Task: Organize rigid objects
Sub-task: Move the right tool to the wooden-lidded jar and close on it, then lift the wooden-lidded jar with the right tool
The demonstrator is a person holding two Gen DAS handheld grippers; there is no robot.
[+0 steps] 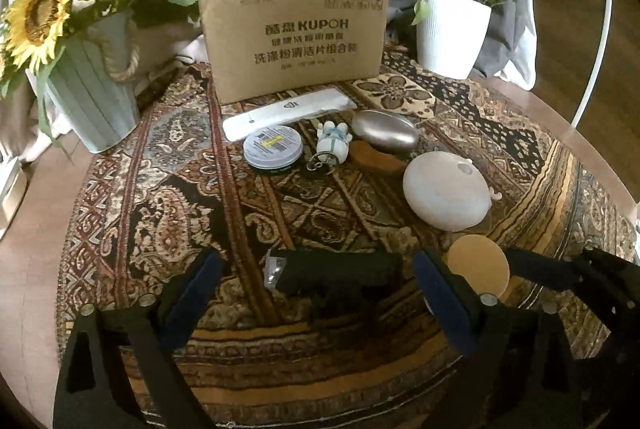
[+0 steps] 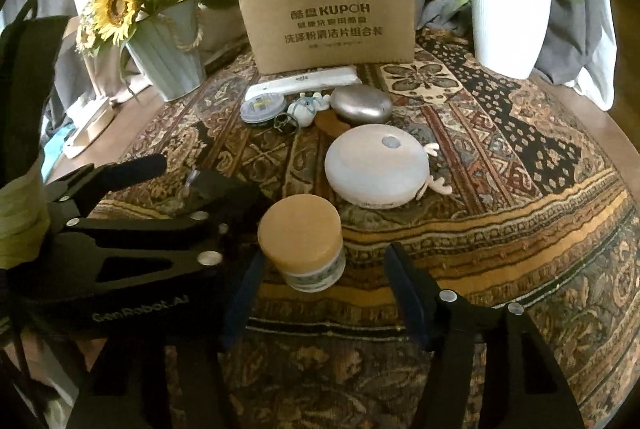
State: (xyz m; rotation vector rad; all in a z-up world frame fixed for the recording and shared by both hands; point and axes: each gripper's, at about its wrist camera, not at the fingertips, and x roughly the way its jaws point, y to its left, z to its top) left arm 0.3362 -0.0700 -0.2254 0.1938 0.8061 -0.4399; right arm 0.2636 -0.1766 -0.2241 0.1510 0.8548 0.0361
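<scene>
A black oblong object (image 1: 336,273) lies on the patterned cloth (image 1: 240,349) between the fingers of my left gripper (image 1: 316,263). The jaws stand wide and open, with a gap on each side of it. In the right wrist view a small jar with a tan lid (image 2: 300,249) stands upright between the blue pads of my right gripper (image 2: 325,259). The left pad sits at the jar's side, the right pad (image 2: 400,277) stands clear of it. The jar's lid (image 1: 478,265) also shows just right of my left gripper's right finger.
Further back lie a white round lamp with antlers (image 2: 370,171), a silver oval case (image 2: 362,105), a wooden piece (image 1: 376,159), a small figure on a keyring (image 1: 332,141), a round tin (image 1: 272,149) and a long white packet (image 1: 288,111). Behind them stand a cardboard box (image 1: 296,41), a sunflower pot (image 1: 92,101) and a white plant pot (image 1: 452,33).
</scene>
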